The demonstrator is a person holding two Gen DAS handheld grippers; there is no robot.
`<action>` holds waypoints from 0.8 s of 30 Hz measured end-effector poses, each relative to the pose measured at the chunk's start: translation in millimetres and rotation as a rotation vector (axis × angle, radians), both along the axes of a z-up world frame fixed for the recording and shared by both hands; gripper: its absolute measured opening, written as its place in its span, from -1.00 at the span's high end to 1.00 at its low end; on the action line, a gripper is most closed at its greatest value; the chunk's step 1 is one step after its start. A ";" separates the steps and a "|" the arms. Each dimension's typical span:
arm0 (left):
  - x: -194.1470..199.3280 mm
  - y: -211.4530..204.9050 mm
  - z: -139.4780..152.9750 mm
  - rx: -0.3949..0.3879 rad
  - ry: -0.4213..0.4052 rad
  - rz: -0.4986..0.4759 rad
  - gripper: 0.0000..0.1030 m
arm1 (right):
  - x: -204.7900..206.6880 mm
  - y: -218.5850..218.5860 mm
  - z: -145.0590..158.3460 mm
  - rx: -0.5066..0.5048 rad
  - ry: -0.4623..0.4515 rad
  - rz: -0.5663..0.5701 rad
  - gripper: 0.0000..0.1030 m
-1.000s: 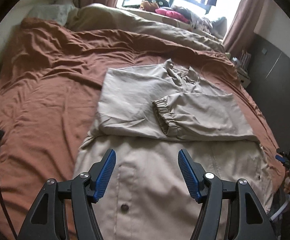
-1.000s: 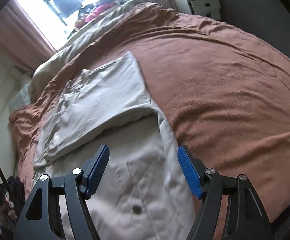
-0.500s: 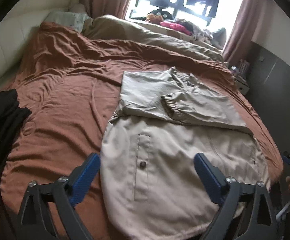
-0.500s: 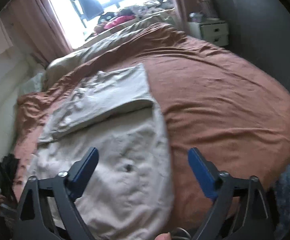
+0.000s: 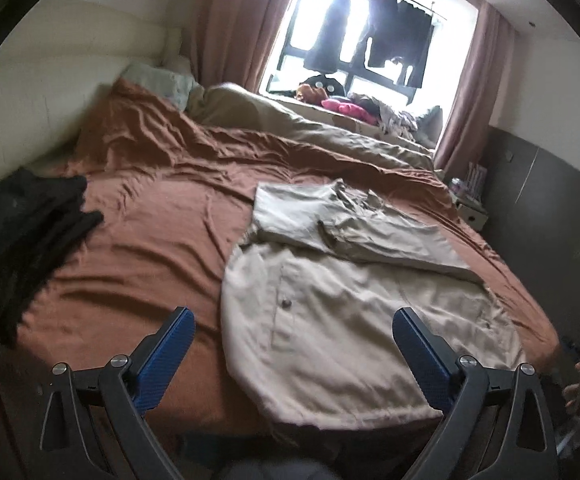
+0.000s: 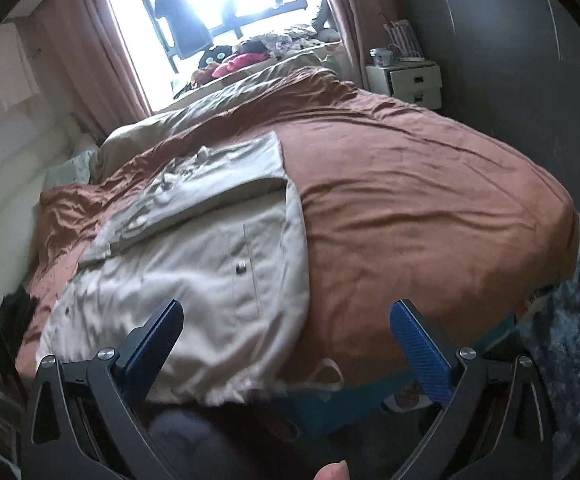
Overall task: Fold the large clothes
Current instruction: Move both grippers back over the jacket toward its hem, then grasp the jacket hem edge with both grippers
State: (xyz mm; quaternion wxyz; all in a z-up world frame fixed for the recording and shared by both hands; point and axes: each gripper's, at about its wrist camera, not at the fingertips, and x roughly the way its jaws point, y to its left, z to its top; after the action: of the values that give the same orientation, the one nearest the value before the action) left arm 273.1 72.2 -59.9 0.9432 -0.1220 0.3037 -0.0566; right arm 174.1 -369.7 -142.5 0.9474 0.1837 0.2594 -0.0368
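Observation:
A large beige coat (image 5: pixel 345 300) lies flat on the brown bedcover (image 5: pixel 150 232), its sleeves folded across the chest, hem at the near bed edge. It also shows in the right wrist view (image 6: pixel 210 272). My left gripper (image 5: pixel 293 344) is open and empty, held back from the bed above the hem's left part. My right gripper (image 6: pixel 286 340) is open and empty, back from the bed over the hem's right corner. Neither touches the coat.
Black clothes (image 5: pixel 22 232) lie at the bed's left edge. A beige duvet (image 5: pixel 309 132) and clutter sit by the window. A white nightstand (image 6: pixel 405 80) stands far right. A blue rug (image 6: pixel 569 344) lies on the floor on the right.
Both grippers have pulled back and up from the coat and opened wider. The whole coat and the bed's near edge have come into view.

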 end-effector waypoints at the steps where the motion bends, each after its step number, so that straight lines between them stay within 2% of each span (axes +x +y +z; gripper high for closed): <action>1: -2.6 0.9 -3.6 -0.011 0.020 -0.006 -0.94 | -4.1 0.2 -5.3 0.007 0.008 0.004 -1.00; 4: -12.9 1.2 -16.8 -0.005 0.070 -0.014 -0.93 | -13.2 0.8 -18.2 0.048 0.010 0.024 -1.00; 7: -22.2 6.3 -31.4 -0.054 0.098 -0.040 -0.93 | -12.9 -6.7 -30.7 0.118 0.038 0.044 -1.00; 10: -28.8 13.2 -42.0 -0.068 0.108 -0.029 -0.93 | -13.5 -10.4 -38.9 0.213 0.003 0.091 -1.00; 16: -20.2 28.7 -63.1 -0.124 0.153 -0.024 -0.94 | -1.2 -17.3 -55.4 0.288 -0.002 0.126 -0.99; 17: -15.9 30.7 -67.5 -0.135 0.166 -0.022 -0.94 | 1.0 -19.6 -56.8 0.301 -0.005 0.131 -0.96; 18: -11.5 32.1 -71.8 -0.145 0.179 -0.021 -0.94 | 5.5 -21.5 -58.4 0.319 -0.003 0.139 -0.83; 21: 2.0 34.7 -86.4 -0.188 0.224 -0.028 -0.94 | 20.9 -19.6 -69.9 0.375 0.021 0.160 -0.31; 24: 14.7 35.3 -97.8 -0.228 0.260 -0.041 -0.90 | 34.5 -22.3 -76.1 0.396 0.043 0.168 -0.26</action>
State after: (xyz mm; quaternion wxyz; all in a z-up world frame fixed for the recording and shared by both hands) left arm 287.8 107.5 -157.8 0.8748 -0.2283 0.4171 -0.0936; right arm 208.5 -392.0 -218.6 0.8868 0.3432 0.2962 0.0899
